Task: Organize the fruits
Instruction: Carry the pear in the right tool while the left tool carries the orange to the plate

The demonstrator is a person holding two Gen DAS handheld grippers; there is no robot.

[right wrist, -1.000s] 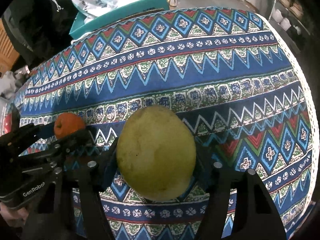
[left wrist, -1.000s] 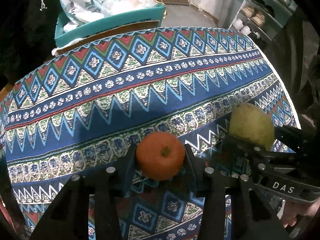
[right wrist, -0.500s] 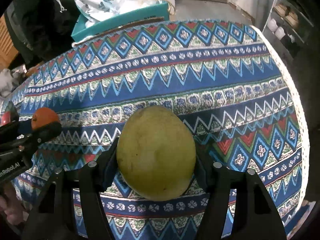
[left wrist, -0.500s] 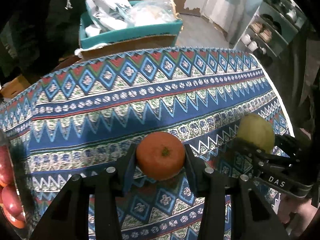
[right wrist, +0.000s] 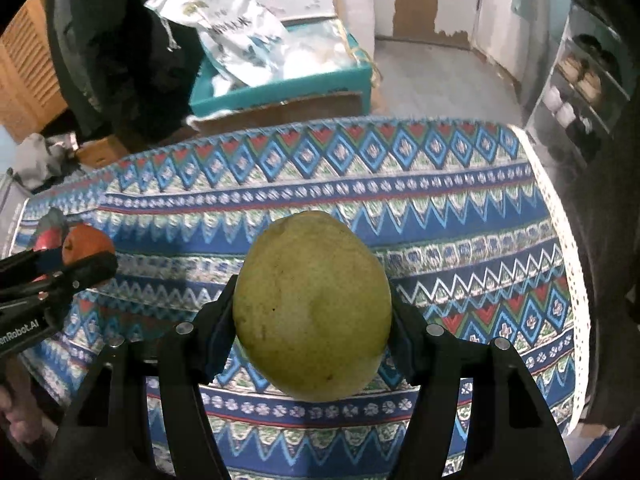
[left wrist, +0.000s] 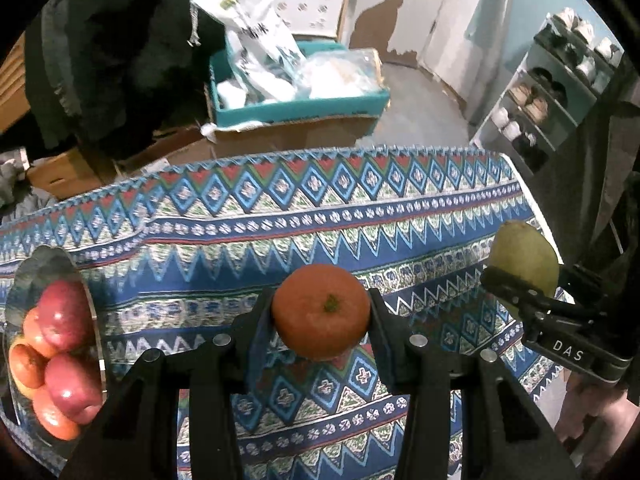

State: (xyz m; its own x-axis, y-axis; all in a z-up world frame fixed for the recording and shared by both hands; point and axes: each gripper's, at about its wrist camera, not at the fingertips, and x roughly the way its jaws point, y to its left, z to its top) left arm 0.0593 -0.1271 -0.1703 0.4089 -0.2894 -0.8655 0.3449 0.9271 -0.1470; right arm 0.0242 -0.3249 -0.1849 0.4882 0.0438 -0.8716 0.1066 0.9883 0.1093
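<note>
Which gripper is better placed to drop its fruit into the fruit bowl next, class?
Probably the left gripper: it holds the orange, and the bowl of apples sits at its left. The right gripper, holding the pear, is farther away.

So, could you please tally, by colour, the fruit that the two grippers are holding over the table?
orange fruit, in the left gripper jaws: 1
yellow-green fruit, in the right gripper jaws: 1
Total: 2
The pile on the plate is partly hidden, so it is not counted.

Left gripper (left wrist: 321,312) fingers clamped, right gripper (right wrist: 312,312) fingers clamped, both angled down
</note>
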